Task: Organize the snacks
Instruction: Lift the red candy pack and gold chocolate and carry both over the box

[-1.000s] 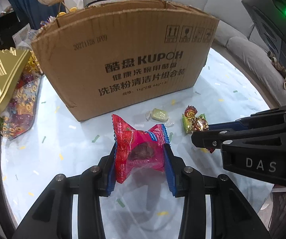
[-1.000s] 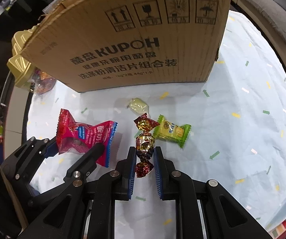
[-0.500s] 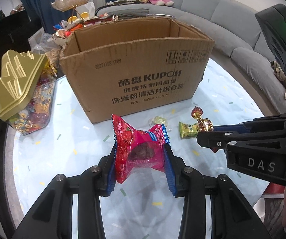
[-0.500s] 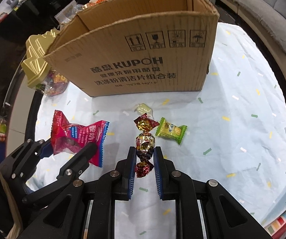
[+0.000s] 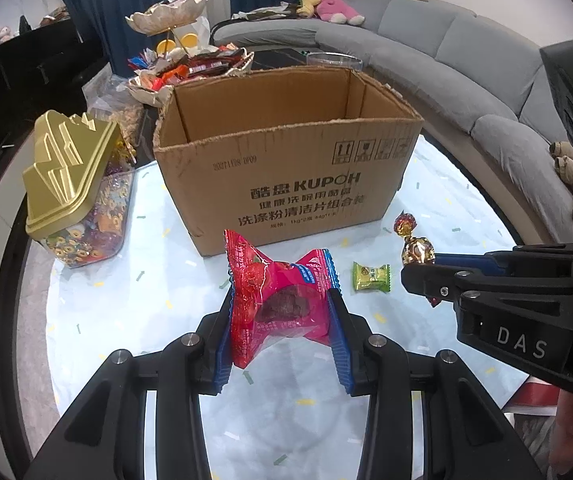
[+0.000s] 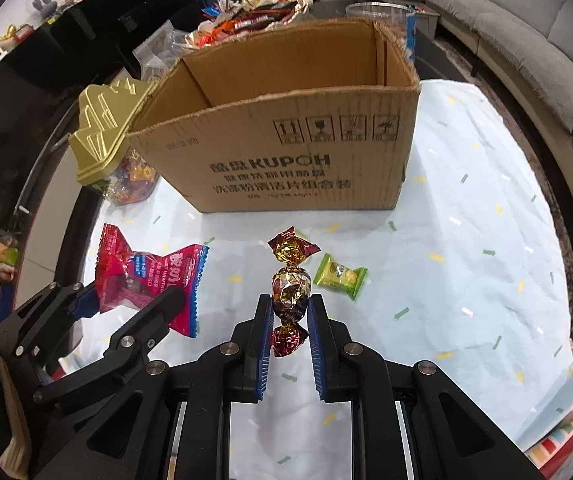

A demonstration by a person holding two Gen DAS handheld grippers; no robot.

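Behind the confetti-print tabletop (image 5: 86, 312) waits your open cardboard box (image 5: 286, 184). Your left tool (image 5: 282, 316) pinches 1 light, crinkly red packet (image 5: 278, 300) at its middle; your right tool (image 6: 290, 320) clamps 1 slippery foil candy (image 6: 291, 292) low on its body, both above the tabletop.

Grey curved sofa (image 5: 466, 52), dark blue curtains (image 5: 86, 0)

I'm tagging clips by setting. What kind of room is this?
Most likely a home living room: a curved grey sofa with stuffed toys, and a low table under a pale cloth.
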